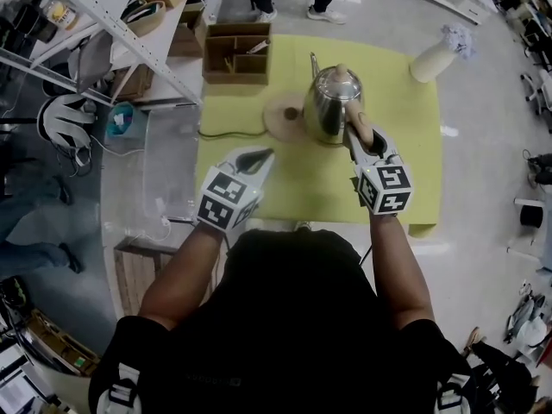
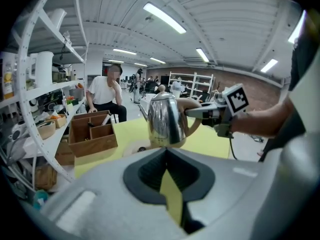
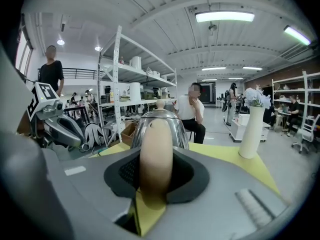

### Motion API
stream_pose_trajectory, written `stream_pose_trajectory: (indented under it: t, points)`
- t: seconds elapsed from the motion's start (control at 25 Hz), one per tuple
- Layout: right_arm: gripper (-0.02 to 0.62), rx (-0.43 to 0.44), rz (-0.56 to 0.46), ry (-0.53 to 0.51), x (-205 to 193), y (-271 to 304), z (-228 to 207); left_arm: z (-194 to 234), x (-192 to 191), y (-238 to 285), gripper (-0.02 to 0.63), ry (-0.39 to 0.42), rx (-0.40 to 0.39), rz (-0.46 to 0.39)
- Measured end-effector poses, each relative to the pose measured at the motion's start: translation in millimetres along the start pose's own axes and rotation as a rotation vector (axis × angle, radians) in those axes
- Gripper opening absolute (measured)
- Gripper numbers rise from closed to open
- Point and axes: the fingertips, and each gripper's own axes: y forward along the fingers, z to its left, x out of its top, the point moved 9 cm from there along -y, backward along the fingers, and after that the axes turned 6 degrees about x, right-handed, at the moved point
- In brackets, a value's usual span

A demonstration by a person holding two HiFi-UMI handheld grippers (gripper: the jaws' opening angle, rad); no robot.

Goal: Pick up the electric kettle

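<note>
Kettle handle (image 3: 156, 149) tight in right claw (image 1: 354, 133), left claw (image 1: 261, 155) closed and empty over bare mat (image 1: 302, 188) near its front edge.

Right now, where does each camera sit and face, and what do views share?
Head view: on the head, steeply down at the yellow table; forearms, left gripper, right gripper.
Left gripper view: on it, toward the kettle; its shut jaws, right forearm.
Right gripper view: on it, toward the kettle handle its jaws clamp.
All share the kettle.
</note>
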Motion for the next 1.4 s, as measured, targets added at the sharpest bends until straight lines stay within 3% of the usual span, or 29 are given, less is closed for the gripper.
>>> stream_pose_trajectory:
  t: [1.4]
  points:
    - [0.092,-0.274,0.003,0.074,-26.8,-39.8,-122.0,-33.2,23.8,67.6,0.002,0.062,-0.083,0.041]
